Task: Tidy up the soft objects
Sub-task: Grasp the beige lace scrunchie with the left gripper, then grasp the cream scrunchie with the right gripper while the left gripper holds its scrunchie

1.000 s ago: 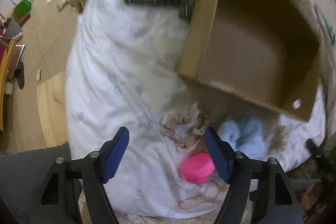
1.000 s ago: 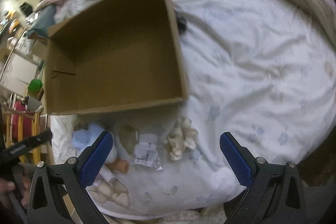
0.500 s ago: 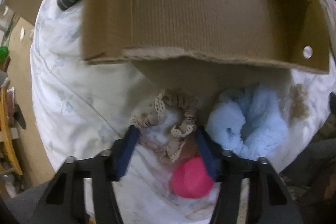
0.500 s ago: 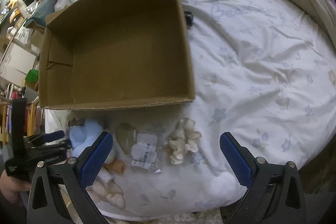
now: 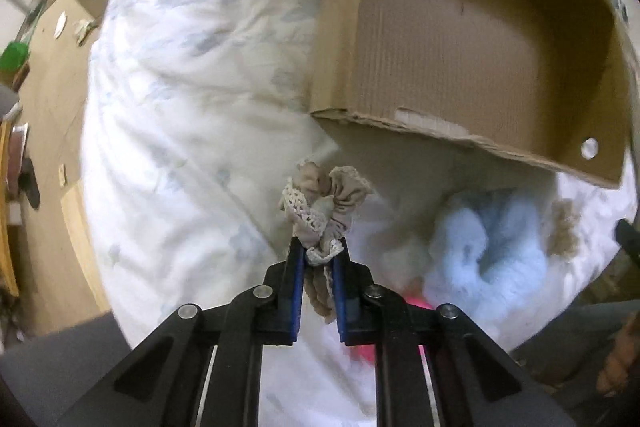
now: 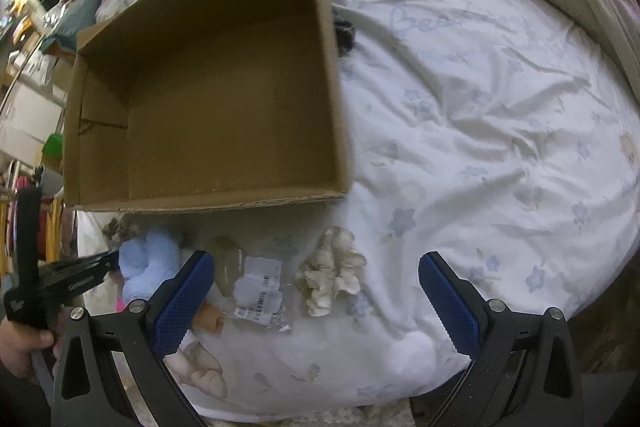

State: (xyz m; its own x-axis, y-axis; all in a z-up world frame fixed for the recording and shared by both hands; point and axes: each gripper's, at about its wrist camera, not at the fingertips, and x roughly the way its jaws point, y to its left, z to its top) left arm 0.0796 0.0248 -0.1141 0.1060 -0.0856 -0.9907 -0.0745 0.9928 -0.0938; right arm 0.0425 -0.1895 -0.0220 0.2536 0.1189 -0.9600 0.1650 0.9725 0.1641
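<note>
- Beige lace scrunchie (image 5: pixel 320 211): pinched in your left gripper (image 5: pixel 318 267), whose fingers are closing on its lower folds; it hangs above the bed (image 5: pixel 180 107), just short of the box.
- Cardboard box (image 6: pixel 224 99): open and empty; nothing sorted yet.
- Left on the bed by the box's near wall: blue fluffy scrunchie (image 6: pixel 148 263), cream scrunchie (image 6: pixel 330 273), a plastic packet (image 6: pixel 258 287).
- Your right gripper (image 6: pixel 316 299): fingers wide apart, holding nothing, over the packet and the cream scrunchie.
</note>
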